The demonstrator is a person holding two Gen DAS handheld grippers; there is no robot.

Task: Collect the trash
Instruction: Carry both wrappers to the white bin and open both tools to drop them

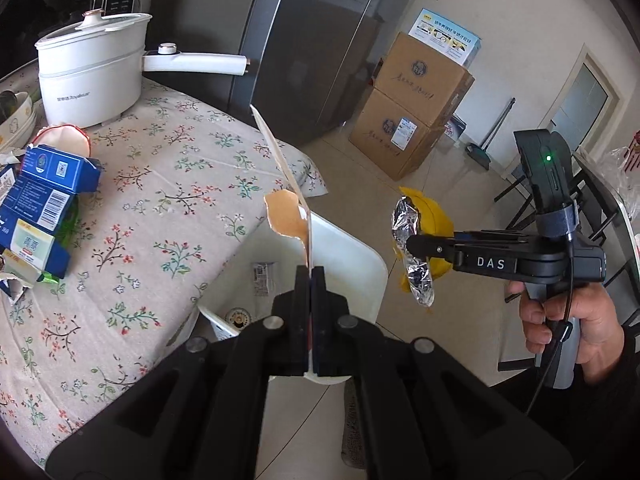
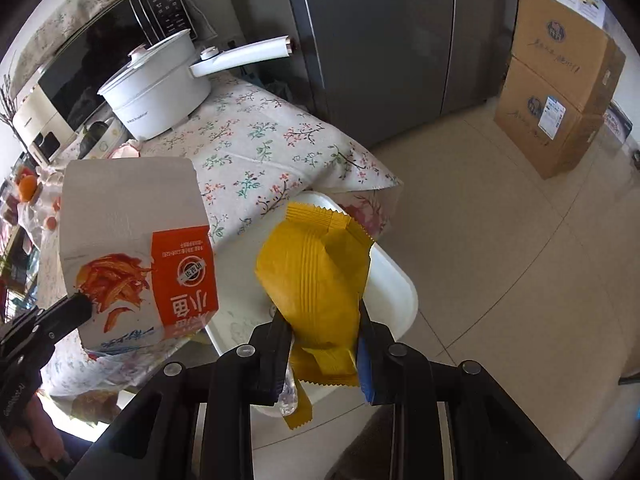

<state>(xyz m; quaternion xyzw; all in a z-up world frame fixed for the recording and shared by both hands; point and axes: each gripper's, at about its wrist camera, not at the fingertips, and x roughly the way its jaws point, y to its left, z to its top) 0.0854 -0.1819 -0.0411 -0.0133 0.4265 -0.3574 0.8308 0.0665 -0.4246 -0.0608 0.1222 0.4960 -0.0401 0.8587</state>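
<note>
My left gripper (image 1: 308, 276) is shut on a flattened orange-and-white snack carton (image 1: 285, 184), seen edge-on here and broadside in the right wrist view (image 2: 136, 256). It hangs above a white bin (image 1: 352, 256) beside the table. My right gripper (image 2: 324, 320) is shut on a yellow snack wrapper (image 2: 316, 280) with a foil inside (image 1: 412, 256), held over the white bin (image 2: 392, 292). The right gripper also shows in the left wrist view (image 1: 416, 246). More trash, blue cartons (image 1: 40, 208), lies on the table's left.
A floral tablecloth (image 1: 168, 208) covers the table. A white electric pot (image 1: 92, 76) stands at its far end, bowls (image 1: 16, 120) beside it. A grey fridge (image 1: 328, 40) and stacked cardboard boxes (image 1: 416, 108) stand behind. Tiled floor (image 2: 520, 280) lies to the right.
</note>
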